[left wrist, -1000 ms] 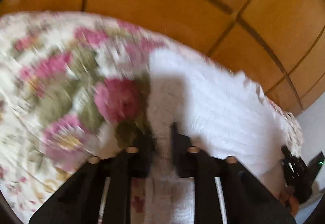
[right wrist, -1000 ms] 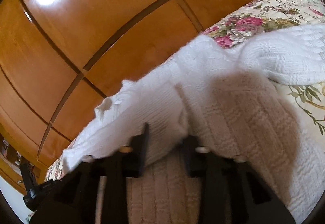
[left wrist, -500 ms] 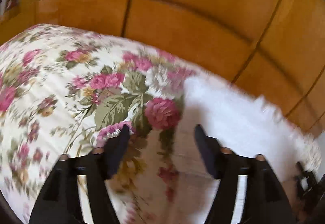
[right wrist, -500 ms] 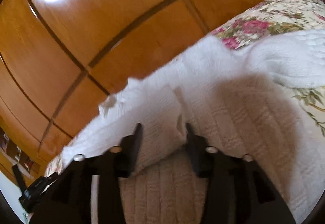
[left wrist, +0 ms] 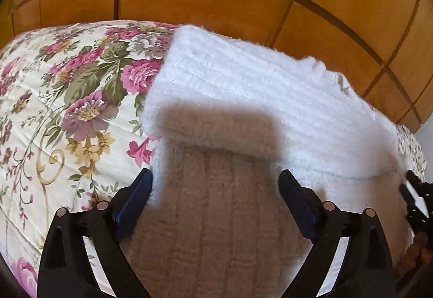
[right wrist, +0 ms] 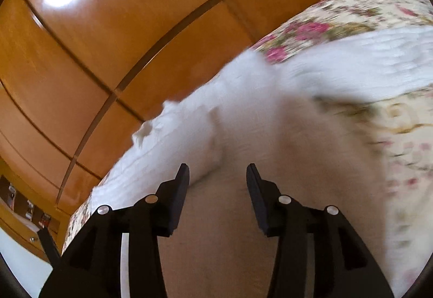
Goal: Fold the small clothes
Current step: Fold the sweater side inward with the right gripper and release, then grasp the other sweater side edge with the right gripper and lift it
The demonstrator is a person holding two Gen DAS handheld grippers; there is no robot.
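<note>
On floral bedspread (left wrist: 54,119), folded white knit garment (left wrist: 243,98), wooden wardrobe (left wrist: 216,0) behind.

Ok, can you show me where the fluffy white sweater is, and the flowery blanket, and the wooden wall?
white sweater (left wrist: 257,87), left wrist view, its folded-over top layer.
flowery blanket (left wrist: 67,114), left wrist view, a purple flower left of the sweater.
wooden wall (right wrist: 113,49), right wrist view, an orange panel.
</note>
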